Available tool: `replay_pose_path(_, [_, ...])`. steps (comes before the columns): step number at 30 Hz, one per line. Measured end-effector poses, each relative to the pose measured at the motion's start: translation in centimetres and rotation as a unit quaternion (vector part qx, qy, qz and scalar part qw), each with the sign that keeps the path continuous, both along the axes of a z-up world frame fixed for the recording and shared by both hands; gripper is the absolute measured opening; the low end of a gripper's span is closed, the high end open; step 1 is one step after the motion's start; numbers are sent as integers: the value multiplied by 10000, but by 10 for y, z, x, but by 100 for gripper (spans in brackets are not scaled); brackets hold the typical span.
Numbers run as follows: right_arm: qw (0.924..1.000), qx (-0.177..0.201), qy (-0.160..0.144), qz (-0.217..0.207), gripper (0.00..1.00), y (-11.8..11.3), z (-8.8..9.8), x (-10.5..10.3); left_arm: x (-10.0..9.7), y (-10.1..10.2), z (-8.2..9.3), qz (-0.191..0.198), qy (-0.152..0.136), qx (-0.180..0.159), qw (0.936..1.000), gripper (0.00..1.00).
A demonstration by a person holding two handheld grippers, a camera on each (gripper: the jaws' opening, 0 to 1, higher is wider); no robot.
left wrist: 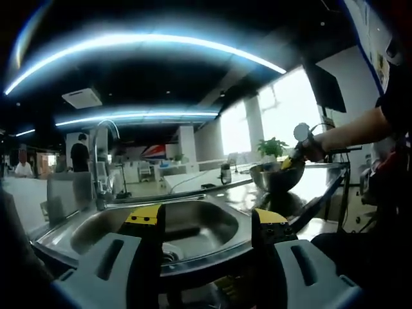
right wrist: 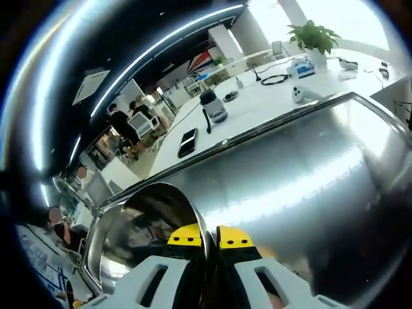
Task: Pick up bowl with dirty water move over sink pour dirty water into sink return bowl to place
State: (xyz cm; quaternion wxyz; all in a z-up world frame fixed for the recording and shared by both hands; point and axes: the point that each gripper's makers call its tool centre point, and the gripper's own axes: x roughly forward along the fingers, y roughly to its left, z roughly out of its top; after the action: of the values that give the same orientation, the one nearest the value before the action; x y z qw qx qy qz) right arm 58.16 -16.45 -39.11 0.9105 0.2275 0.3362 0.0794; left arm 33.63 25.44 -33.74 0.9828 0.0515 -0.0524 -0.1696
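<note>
Steel bowl (right wrist: 151, 228) is already pinched by its rim in our right gripper (right wrist: 210, 239) and lifted off the tabletop (right wrist: 309, 187), beside the sink (left wrist: 193, 225); our left gripper (left wrist: 206, 219) hangs wide open and empty over the basin, so we'd say carrying over, pouring and returning remain.

the sink (left wrist: 193, 222) is bare silver steel, and the bowl (right wrist: 151, 222) is the same mirror-bright steel. the left gripper (left wrist: 206, 222) has pale grey-blue jaws, black inside, tipped in yellow with black dots; the right gripper (right wrist: 210, 237) has the same yellow tips. the far counter (right wrist: 257, 96) is white, and the far right plant (right wrist: 314, 33) is green.
</note>
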Motion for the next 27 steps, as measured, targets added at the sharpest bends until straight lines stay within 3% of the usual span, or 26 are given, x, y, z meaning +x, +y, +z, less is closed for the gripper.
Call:
replay_pose_path(9, [9992, 247, -205, -219, 2, -1, 1, 5, -1, -2, -6, 53, 72, -21, 10000, 53])
replay_pose_path(16, [9981, 465, -303, -249, 4, -1, 2, 0, -1, -6, 0, 26, 19, 22, 10000, 53])
replay_pose_path(21, [9975, 347, -595, -135, 8, 3, 7, -4, -1, -6, -2, 41, 40, 39, 10000, 53])
replay_pose_path(27, [9939, 201, -1074, 121, 23, 8, 25, 0, 1, -6, -4, 45, 70, -22, 10000, 53])
